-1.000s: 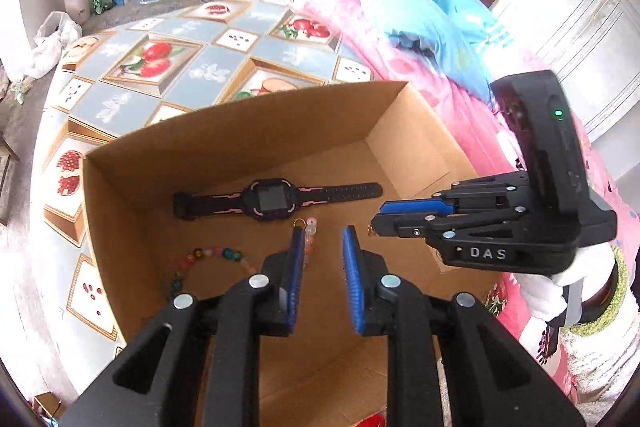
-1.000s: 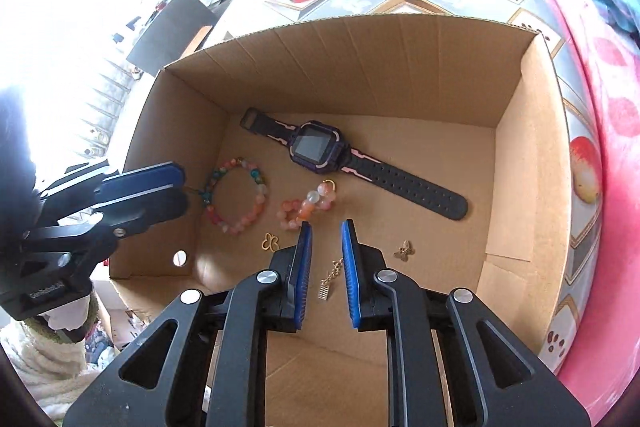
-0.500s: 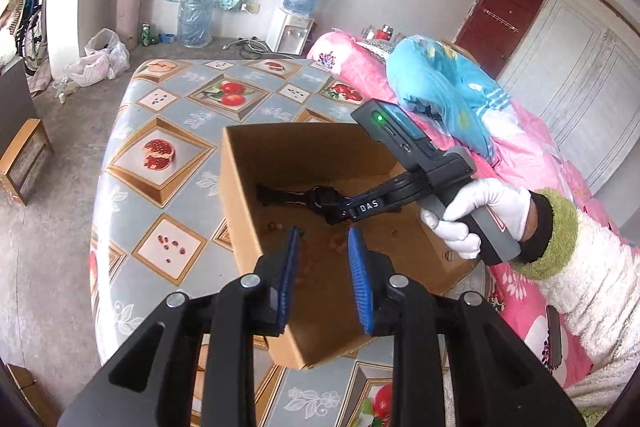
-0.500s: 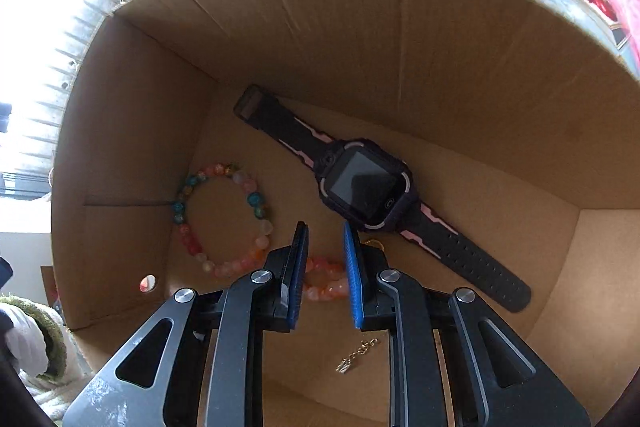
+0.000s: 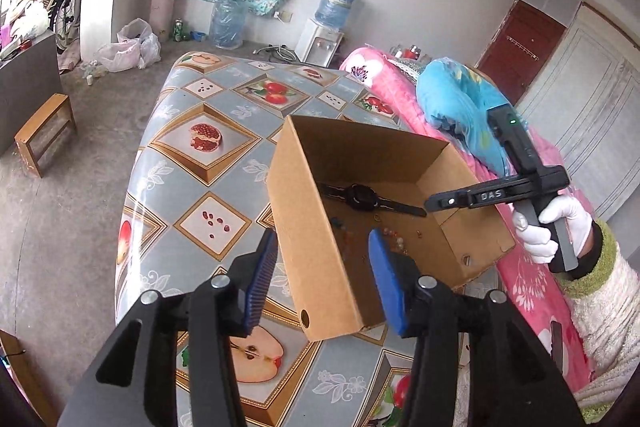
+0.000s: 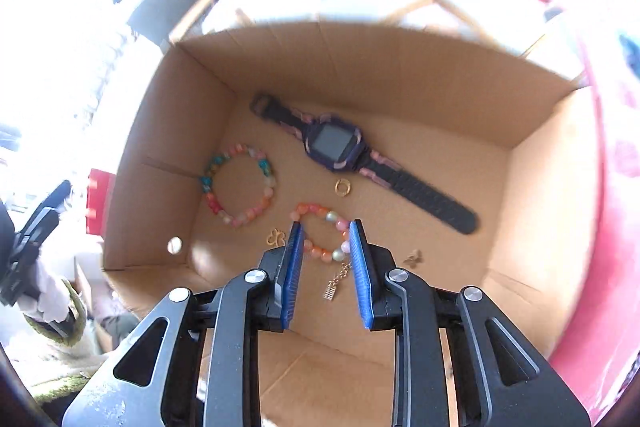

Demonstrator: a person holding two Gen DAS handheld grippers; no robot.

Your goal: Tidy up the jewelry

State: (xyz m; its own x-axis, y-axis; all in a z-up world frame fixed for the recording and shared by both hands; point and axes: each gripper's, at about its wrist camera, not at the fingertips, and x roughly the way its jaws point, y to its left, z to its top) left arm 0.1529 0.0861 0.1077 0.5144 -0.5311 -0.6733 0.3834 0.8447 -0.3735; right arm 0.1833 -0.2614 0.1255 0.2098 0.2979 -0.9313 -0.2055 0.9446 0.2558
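I am pulling the left gripper (image 5: 322, 277) back outside the cardboard box (image 6: 400, 75), jaws opening wide, empty. The right gripper (image 6: 325, 253) is widening above the orange bracelet (image 6: 320, 231), now lying on the box floor.

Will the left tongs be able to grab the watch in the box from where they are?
Probably not straight away. The left tongs are open and empty, but the box has its near wall right between them and the watch. They'd likely have to go up over the rim first.
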